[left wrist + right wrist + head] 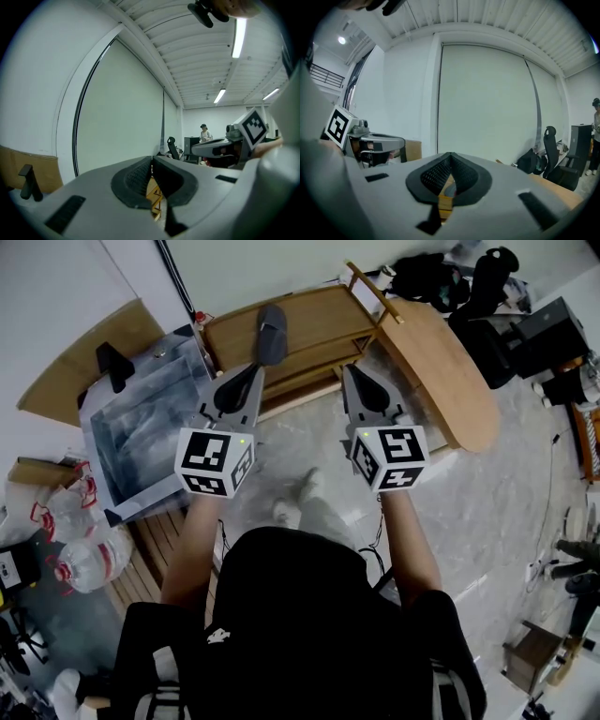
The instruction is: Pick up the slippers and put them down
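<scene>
Left hand-held gripper and right hand-held gripper are both shut, empty. The slipper lies on the rack, just beyond the left one, long axis near-to-far. Left is nearer.

1. Head view sits high above the person, facing steeply down. The left gripper and right gripper are mid-frame, a wooden rack upper centre, and the floor spreads right.
2. Left gripper view rides close behind its own jaws, which fill the lower frame. It faces level at a pale wall, with the ceiling upper right.
3. Right gripper view has the same close seat and faces the same wall.
4. Shared ground:
   - The left view catches the right gripper's marker cube at its right edge.
   - The right view catches the left gripper's marker cube at its left edge.
   - Both glimpse the rack below the jaw tips.
</scene>
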`<state>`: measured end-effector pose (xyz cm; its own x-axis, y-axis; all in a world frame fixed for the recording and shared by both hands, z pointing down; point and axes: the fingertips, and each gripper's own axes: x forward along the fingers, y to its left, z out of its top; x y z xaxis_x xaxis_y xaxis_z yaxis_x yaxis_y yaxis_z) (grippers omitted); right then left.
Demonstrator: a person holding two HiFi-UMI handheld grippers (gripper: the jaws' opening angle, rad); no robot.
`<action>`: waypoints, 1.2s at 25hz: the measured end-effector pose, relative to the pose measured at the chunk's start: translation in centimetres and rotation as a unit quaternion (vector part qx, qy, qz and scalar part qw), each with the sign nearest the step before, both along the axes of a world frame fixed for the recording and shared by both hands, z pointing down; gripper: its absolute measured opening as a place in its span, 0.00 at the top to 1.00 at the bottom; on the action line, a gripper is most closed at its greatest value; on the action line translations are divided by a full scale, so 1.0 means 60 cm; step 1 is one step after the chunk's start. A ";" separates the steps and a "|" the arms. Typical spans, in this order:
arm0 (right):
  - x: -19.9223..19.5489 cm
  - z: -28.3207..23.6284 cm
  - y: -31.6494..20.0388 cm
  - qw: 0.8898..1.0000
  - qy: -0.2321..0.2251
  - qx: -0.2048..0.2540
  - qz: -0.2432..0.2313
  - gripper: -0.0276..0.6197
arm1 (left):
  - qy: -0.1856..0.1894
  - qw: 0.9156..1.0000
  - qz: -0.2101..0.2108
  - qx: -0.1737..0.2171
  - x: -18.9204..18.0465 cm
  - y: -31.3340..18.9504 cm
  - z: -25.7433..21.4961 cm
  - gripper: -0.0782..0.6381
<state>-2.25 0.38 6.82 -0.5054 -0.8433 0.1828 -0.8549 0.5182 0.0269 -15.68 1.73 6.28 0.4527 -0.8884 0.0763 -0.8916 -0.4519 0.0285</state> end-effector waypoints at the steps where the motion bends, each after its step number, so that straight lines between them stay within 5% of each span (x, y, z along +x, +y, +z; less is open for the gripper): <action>1: -0.001 0.001 -0.010 1.000 0.000 -0.001 -0.001 0.96 | 0.000 1.000 -0.001 -0.001 -0.001 -0.008 0.002 0.88; 30: -0.021 0.077 -0.390 0.994 0.001 -0.042 -0.103 0.96 | -0.005 0.994 -0.081 -0.068 0.012 -0.344 0.101 0.88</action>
